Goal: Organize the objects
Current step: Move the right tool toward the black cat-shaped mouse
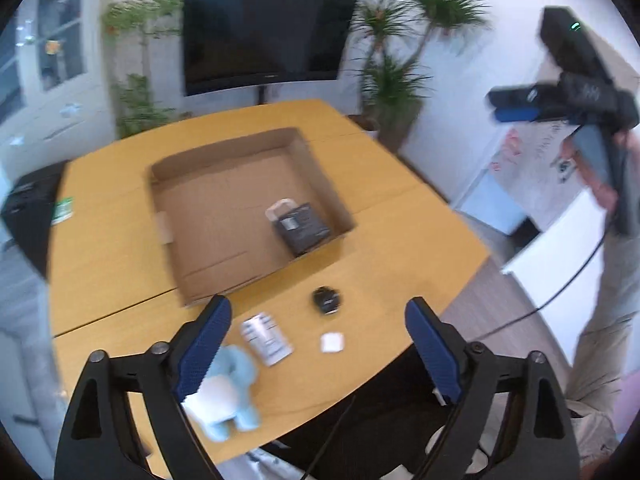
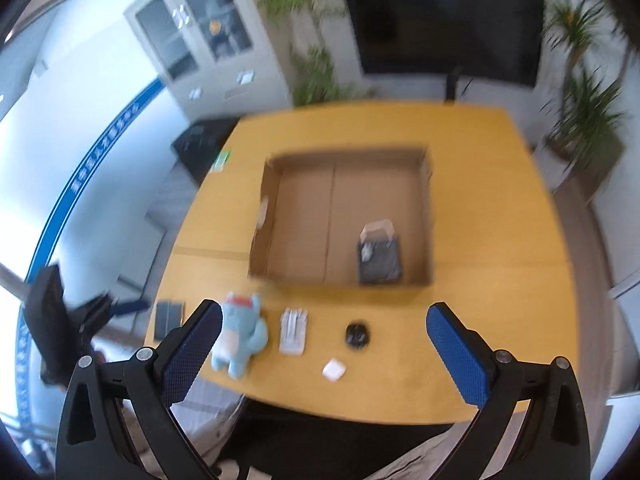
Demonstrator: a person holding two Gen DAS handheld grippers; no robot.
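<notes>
Box [image 2: 344,216]: open cardboard tray, mid-table, well ahead of both pairs of fingers. Holds one item, a dark packet [image 2: 379,261] with a pale hanger tab, lying in the near right corner.

Still outside the box, in a row along the near table [image 2: 500,320] edge:
- Blue plush [image 2: 239,336], on its back, just ahead of the right gripper's left finger.
- White blister pack [image 2: 294,331], beside the plush.
- Black round item [image 2: 357,335], between the fingers, further ahead.
- Small white case [image 2: 334,369], nearest the edge.
- Dark flat item [image 2: 168,318] at the far left corner; too blurred to identify.

Left gripper [image 1: 318,344]: fingers wide, nothing between them, held high above the row.
Right gripper [image 2: 324,354]: fingers wide, empty, also high above the table.

Step in hand, as judged: between picks, one item boxed, five to go. Next move calls for lowering one gripper over a single item, straddling it with the fingers, closing, then carrying it into the box. The plush is soft and bulky, easy to pinch; the white case is small and low, so it needs a closer approach.
</notes>
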